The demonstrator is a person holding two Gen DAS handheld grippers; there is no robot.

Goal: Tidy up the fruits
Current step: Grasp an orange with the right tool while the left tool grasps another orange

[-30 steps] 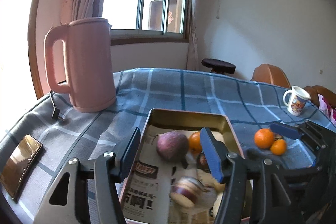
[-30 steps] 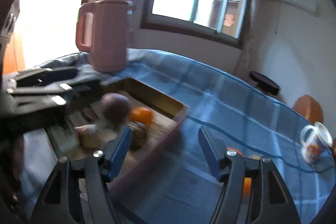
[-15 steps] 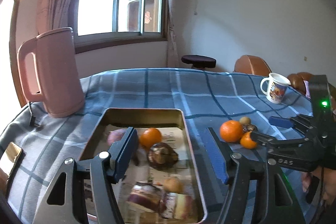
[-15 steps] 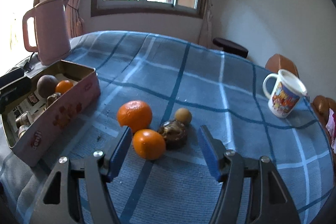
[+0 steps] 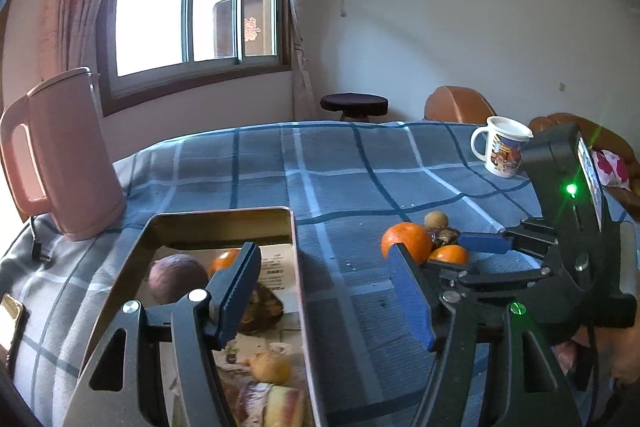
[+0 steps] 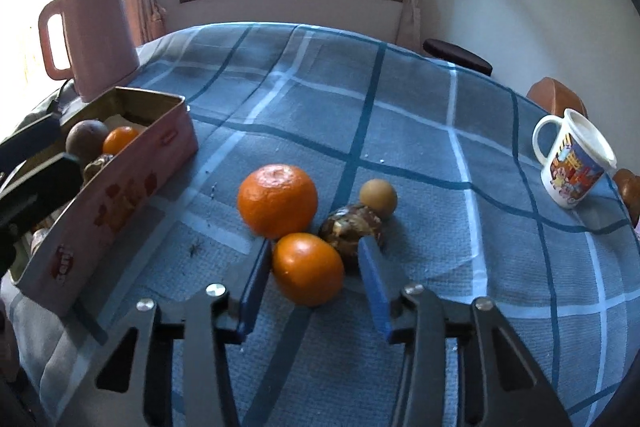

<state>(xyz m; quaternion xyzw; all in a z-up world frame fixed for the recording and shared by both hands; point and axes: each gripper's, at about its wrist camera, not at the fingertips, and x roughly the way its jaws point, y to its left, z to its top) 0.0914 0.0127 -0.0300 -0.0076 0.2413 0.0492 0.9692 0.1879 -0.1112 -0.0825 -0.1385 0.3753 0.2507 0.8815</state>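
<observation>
The small orange [image 6: 308, 269] sits on the checked cloth right between the right gripper [image 6: 314, 285] fingers, which have just been closing in: the left pad [image 6: 254, 287] looks to be at its skin, the right pad [image 6: 374, 287] a sliver off, so not a firm clench yet, I'd say. It's round, no long axis to fuss over. Tight company, though: the big orange [image 6: 277, 200] touches it on the far side, and the brown fruit [image 6: 354, 229] crowds the right pad, with a little tan fruit [image 6: 378, 197] behind that. The tin tray [image 6: 108, 199] waits to the left, already holding fruit, and the cloth between is bare, so the carry over looks easy. The left gripper [image 5: 328, 291] hangs released over the tray's right rim [image 5: 298, 267], grasping nothing, and farther from the pile. Any nudge could roll the neighbours; the mug [image 6: 572, 163] stands well clear, far right.
</observation>
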